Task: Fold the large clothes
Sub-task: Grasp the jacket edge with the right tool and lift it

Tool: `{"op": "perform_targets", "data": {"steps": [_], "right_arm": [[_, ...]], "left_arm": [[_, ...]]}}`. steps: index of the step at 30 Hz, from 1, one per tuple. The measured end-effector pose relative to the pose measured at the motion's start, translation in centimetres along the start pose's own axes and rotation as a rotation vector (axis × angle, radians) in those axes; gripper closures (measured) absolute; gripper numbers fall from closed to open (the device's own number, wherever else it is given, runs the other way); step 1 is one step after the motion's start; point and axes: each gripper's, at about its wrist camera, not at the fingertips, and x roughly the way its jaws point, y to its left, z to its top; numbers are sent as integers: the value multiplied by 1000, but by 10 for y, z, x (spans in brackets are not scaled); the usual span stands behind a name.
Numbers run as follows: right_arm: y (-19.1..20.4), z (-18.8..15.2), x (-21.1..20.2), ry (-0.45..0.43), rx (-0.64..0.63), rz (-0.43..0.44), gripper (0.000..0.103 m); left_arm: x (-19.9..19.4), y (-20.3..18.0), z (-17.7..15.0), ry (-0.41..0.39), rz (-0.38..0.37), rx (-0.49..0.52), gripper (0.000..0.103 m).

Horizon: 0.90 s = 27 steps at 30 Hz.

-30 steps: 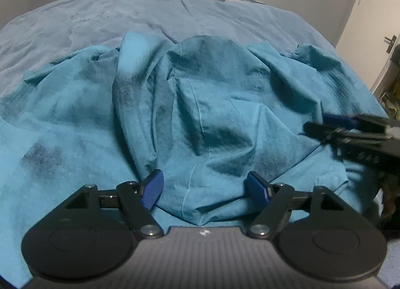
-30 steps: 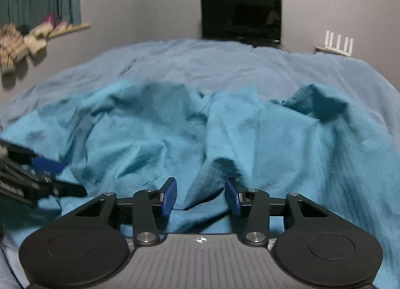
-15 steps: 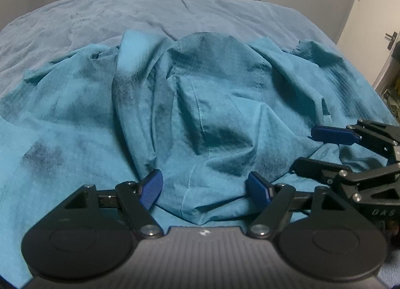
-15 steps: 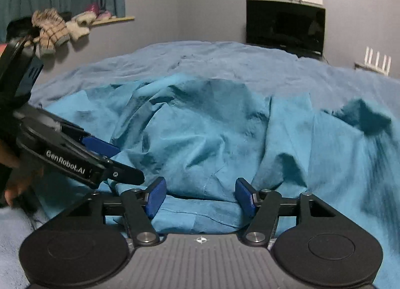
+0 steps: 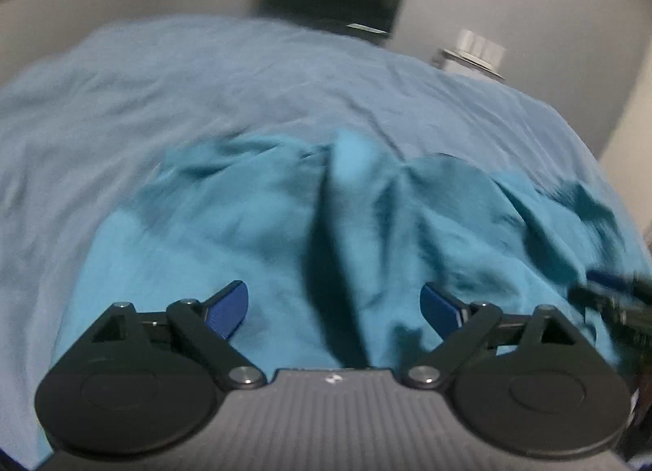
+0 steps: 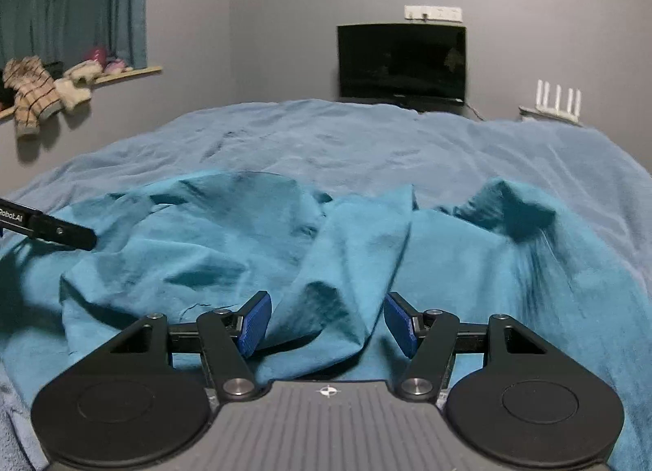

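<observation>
Both grippers tilt down over the cloth (image 6: 203, 251). The left gripper (image 5: 334, 304) is opening, grasping nothing; the right gripper (image 6: 326, 322) is released, a fold between its jaws.

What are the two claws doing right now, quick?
Left claw: opening wide, gripping nothing, with the teal garment lying below it.
Right claw: open, a fold of the garment between its pads but not pinched.
</observation>
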Motion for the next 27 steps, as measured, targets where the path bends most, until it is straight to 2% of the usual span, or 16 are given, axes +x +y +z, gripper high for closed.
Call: {"op": "perform_targets", "data": {"steps": [2,3,4,6,9,11,12,13,15,20,22,27], "right_arm": [[-2,-5,3,-1,21,-3,39],[0,-7,6,7,3,-11,39],[4,-10,11,30,-29,-29,39],[9,-15,18,69,-70,-44,39],[5,-20,26,104,-44,-44,39],[0,-16,15,88,1,-41,38],[-3,-12,5,65,20,-41,32],[-6,-9,-7,37,33,-48,26],[-14,-2,-35,-23,64,-92,23],[-55,0,-95,-68,307,-131,21],[-72,-11,-113,-64,435,-157,21],[-88,-51,-127,13,580,-236,21]], "left_arm": [[0,4,0,-16,-44,-64,12],[1,0,-1,-18,-66,-59,12],[2,-7,-2,-15,-71,-25,12],[9,-21,-7,7,-31,85,12],[27,-33,-23,71,43,210,12],[33,-37,-30,81,68,265,12],[34,-39,-31,79,74,285,12],[31,-42,-30,73,85,293,12],[24,-43,-30,54,101,277,12],[-13,-53,-33,-45,122,240,12],[-31,-62,-37,-91,95,248,11],[-55,-99,-57,-125,12,346,10]]}}
